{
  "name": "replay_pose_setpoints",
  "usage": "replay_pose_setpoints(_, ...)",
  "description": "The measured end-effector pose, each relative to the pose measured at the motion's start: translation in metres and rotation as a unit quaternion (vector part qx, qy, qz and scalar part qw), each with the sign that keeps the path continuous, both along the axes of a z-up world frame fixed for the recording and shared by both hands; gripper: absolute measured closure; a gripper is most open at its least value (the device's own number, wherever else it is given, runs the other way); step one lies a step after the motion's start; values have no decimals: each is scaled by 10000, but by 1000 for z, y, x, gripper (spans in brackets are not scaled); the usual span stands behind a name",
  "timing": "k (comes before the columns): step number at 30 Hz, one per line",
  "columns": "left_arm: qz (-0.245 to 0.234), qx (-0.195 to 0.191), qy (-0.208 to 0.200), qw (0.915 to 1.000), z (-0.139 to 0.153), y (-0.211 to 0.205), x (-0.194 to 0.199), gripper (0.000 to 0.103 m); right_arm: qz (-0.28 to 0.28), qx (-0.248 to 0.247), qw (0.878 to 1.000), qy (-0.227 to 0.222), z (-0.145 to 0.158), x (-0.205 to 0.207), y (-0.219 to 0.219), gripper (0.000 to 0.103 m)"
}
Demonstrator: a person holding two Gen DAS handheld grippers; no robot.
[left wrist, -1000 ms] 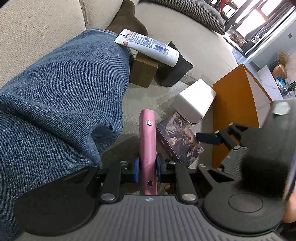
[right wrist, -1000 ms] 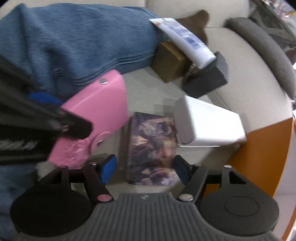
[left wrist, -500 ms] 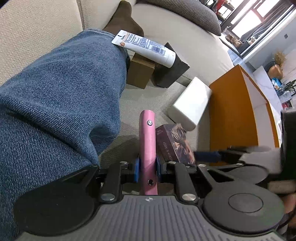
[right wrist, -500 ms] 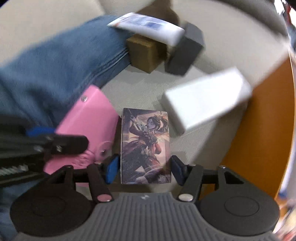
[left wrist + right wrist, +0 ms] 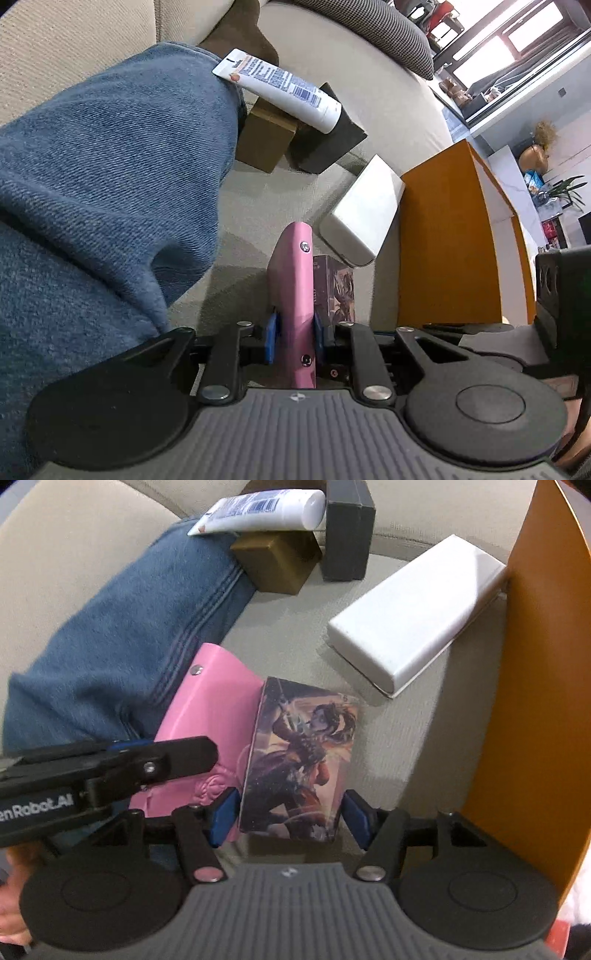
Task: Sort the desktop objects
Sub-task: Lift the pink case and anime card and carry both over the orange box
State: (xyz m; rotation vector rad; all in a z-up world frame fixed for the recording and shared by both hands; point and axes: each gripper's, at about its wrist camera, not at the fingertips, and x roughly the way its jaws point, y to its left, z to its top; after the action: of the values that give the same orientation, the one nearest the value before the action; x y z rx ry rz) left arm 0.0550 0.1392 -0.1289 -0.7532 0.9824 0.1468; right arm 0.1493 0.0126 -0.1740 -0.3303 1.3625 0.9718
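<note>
My left gripper [image 5: 295, 341] grips a pink case [image 5: 295, 280] standing on edge on the sofa seat; its jaws are opening and the blue pads still hug the case's sides. Right beside the case stands a card box with a printed figure [image 5: 299, 757]. My right gripper [image 5: 290, 816] straddles that box from above. Its jaws are opening, and a thin gap shows between each pad and the box. In the right wrist view the left gripper's finger [image 5: 147, 760] crosses the pink case [image 5: 210, 709].
A person's leg in blue jeans [image 5: 110, 177] lies close on the left. Behind are a white box [image 5: 413, 609], a brown box [image 5: 277, 561], a dark box [image 5: 347, 535] and a white tube [image 5: 258, 511] across them. An orange box wall [image 5: 535, 664] stands right.
The right gripper rolled and settled squarely over the card box, which now stands up against the pink case. The left gripper kept its place and the case leans slightly.
</note>
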Motion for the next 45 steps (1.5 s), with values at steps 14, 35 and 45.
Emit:
replay_pose_setpoints(14, 174, -93, -7, 9998, 1, 0, -1, 81, 317, 16, 9956, -878, 21, -12, -5, 30)
replay_pose_setpoints(35, 225, 670, -16, 9975, 15, -2, -12, 83, -856, -110, 9951, -474, 7, 5, -2, 40)
replay_pose_setpoints(45, 173, 477, -70, 9987, 14, -1, -12, 83, -1147, 305, 9928, 138, 24, 8, -19, 39)
